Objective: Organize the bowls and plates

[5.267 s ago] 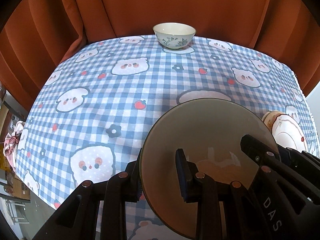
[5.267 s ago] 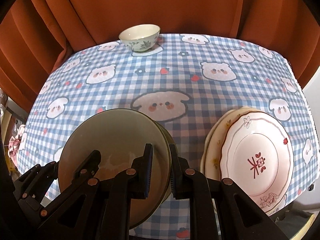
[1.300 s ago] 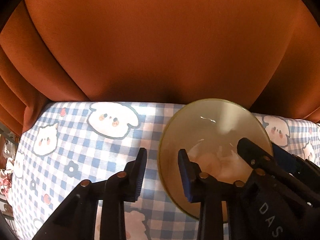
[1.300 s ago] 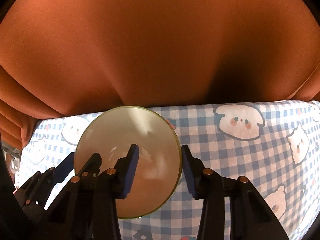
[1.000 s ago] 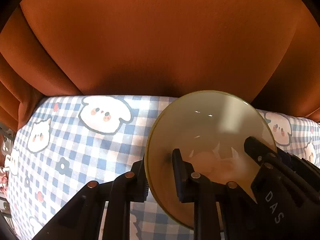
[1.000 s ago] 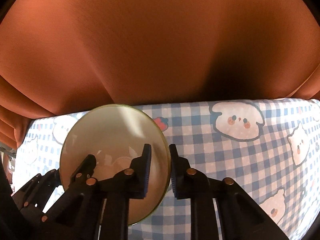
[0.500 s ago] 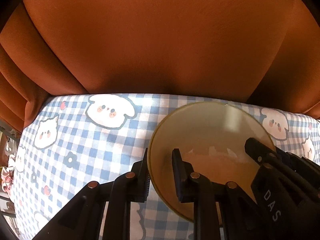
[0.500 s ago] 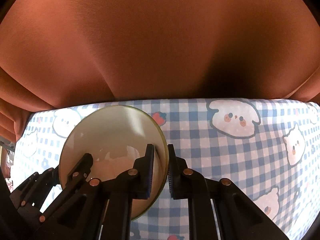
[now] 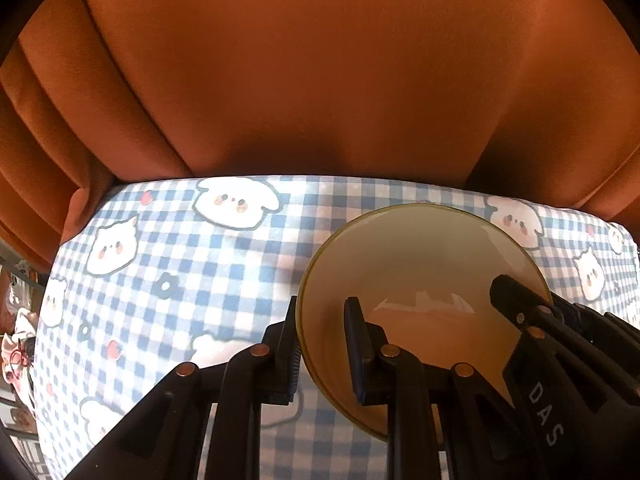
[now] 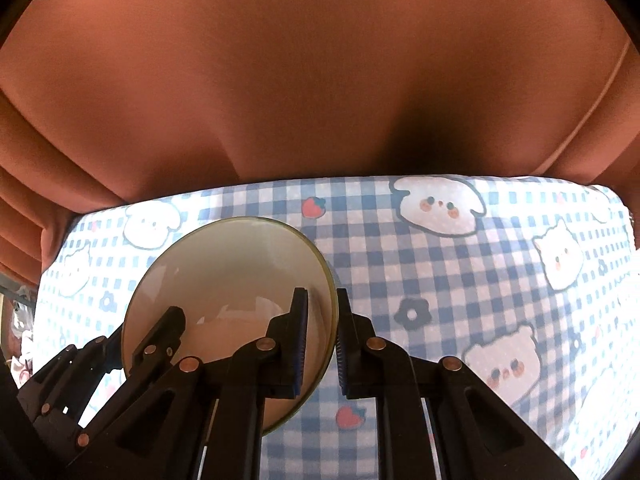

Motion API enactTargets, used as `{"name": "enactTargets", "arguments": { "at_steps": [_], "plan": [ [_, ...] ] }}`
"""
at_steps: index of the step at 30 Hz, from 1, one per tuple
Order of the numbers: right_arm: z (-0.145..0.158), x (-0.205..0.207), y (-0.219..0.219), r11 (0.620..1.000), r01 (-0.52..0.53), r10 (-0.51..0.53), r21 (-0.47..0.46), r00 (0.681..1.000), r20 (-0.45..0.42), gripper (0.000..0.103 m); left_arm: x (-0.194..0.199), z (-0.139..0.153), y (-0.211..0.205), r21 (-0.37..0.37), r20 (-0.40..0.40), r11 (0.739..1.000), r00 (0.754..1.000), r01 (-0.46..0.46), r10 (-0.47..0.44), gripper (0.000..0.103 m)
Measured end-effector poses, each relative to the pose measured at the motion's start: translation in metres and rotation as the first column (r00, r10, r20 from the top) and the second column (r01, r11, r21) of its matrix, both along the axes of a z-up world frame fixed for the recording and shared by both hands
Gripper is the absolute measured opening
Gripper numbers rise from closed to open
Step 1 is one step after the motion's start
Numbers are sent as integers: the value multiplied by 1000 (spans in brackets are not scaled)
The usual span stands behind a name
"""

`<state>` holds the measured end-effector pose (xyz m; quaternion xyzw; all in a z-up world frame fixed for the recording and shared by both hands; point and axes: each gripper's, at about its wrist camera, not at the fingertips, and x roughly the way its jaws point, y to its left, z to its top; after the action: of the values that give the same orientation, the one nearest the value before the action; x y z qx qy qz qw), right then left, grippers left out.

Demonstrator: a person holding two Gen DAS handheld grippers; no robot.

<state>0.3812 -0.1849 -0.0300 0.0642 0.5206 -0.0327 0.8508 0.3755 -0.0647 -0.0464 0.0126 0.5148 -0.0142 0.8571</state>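
Note:
Both grippers hold one olive-green round plate (image 9: 416, 272), which also shows in the right wrist view (image 10: 228, 280). My left gripper (image 9: 322, 344) is shut on the plate's left rim. My right gripper (image 10: 322, 340) is shut on its right rim. The plate is tilted and held just above the blue checked tablecloth (image 9: 180, 280) near the table's far edge. The right gripper's fingers (image 9: 520, 304) show across the plate in the left wrist view. The left gripper's fingers (image 10: 160, 336) show in the right wrist view. No bowl or other plate is in view.
An orange curtain (image 9: 320, 80) hangs right behind the table's far edge and fills the upper half of both views (image 10: 320, 80). The tablecloth (image 10: 460, 280) stretches to the right of the plate. Clutter lies past the table's left edge (image 9: 16, 344).
Both grippers closed on the plate's rims about a second ago. Since then the view has tipped down a little and more tablecloth shows. The bowl and the stacked plates left the view earlier.

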Motion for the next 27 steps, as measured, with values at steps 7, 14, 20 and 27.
{"name": "enactTargets", "arguments": {
  "at_steps": [7,14,20,27],
  "plan": [
    [34,-37,15,1000,19,-18,-24,999,35,16,-37,33,16,-25,35,999,999,24,-23,18],
    [69,-78,34,999,33,-31,-27,997,72,16,-75,64,34,-27,70,999,997,38,-36,18],
    [94,-116,45,998,54,-50,-45,995,90,16,-107,84,39,-40,93,997,993,71,-67,18],
    [114,-168,49,990,116,-106,-77,987,120,16,-151,98,39,-65,120,987,984,144,-135,18]
  ]
}}
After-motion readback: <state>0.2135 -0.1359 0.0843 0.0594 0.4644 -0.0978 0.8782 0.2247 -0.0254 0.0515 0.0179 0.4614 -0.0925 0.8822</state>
